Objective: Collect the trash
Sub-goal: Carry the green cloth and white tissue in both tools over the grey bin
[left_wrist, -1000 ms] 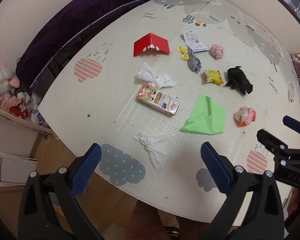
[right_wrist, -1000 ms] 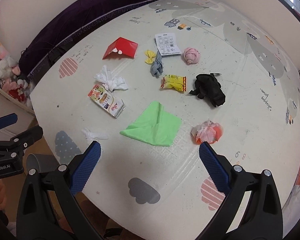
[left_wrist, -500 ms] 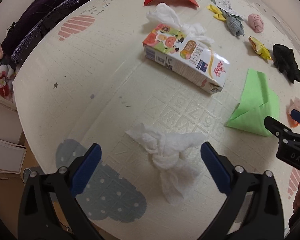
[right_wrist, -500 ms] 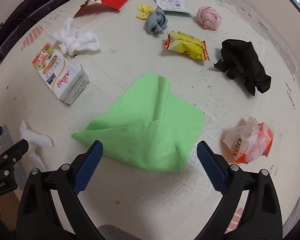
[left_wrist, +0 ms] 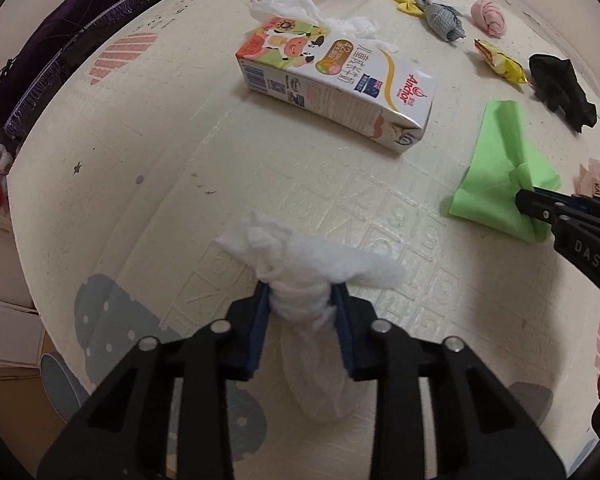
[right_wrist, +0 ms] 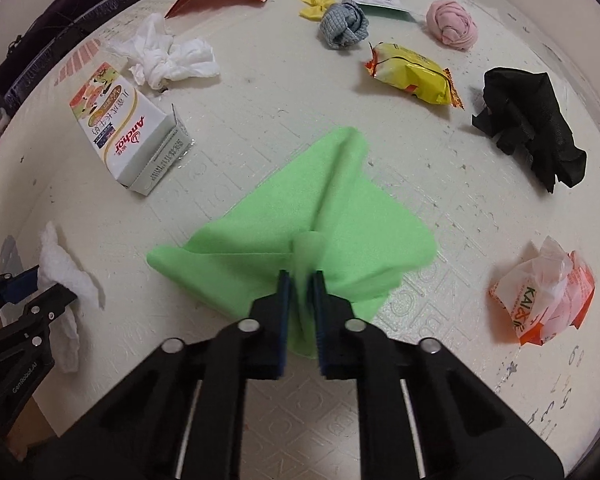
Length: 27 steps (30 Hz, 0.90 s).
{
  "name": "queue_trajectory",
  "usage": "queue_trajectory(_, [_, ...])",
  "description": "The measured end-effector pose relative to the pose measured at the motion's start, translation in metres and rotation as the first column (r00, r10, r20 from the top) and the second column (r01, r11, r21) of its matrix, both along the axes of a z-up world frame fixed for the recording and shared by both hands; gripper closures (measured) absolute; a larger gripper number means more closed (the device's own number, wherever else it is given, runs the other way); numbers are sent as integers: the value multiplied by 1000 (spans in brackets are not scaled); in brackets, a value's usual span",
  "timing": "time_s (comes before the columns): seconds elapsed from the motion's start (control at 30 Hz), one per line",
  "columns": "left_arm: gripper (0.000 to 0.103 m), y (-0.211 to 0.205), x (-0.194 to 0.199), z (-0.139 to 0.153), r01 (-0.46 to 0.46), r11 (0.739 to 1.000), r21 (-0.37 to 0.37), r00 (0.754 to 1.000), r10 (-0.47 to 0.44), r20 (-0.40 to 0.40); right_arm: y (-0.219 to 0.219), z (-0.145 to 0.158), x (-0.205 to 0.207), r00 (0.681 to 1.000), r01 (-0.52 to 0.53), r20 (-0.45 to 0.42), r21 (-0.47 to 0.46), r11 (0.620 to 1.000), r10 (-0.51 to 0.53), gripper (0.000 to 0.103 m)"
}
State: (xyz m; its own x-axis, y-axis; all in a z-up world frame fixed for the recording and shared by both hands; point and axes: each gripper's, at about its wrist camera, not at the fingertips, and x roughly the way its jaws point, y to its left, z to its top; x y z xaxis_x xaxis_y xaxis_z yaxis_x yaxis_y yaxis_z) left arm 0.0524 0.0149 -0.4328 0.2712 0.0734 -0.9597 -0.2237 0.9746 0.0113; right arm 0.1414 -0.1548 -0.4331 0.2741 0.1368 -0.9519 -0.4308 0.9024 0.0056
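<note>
Trash lies scattered over the cream foam play mat (right_wrist: 260, 128), and a second ago both my tools hung wide open above it — now each has dropped onto a piece. My left gripper (left_wrist: 302, 316) is closing on the knotted white tissue wad (left_wrist: 304, 264) at lower centre of its view, pads already pressing it; my right gripper (right_wrist: 300, 300) is pinched tight on a raised fold of the bright green cloth (right_wrist: 300, 216) at the centre of its view. Two pieces look secured and ready to lift — the milk carton (right_wrist: 128, 140), yellow snack wrapper (right_wrist: 412, 76) and crumpled orange-and-white bag (right_wrist: 544, 300) remain.

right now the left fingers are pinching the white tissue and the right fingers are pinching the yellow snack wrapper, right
Not quite. The left gripper does pinch the white tissue, but the right gripper is shut on the green cloth, as the right wrist view shows. The yellow snack wrapper lies untouched.
</note>
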Motion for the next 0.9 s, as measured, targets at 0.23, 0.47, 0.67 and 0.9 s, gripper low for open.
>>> queue_trajectory(0.23, [78, 4, -2, 9, -14, 999, -30, 1000, 15, 15, 0, 18, 1, 1000, 20, 12, 27, 999, -21, 99])
queue_trajectory(0.47, [78, 27, -17, 26, -85, 994, -65, 995, 87, 42, 17, 64, -14, 997, -66, 44, 29, 997, 65, 99])
queue_trajectory(0.67, [78, 74, -54, 44, -230, 969, -94, 970, 236, 62, 77, 95, -49, 959, -276, 69, 19, 961, 275, 99])
queue_trajectory(0.9, [78, 156, -128, 58, -489, 868, -85, 865, 495, 85, 196, 114, -97, 828, -557, 105, 50, 829, 550, 99])
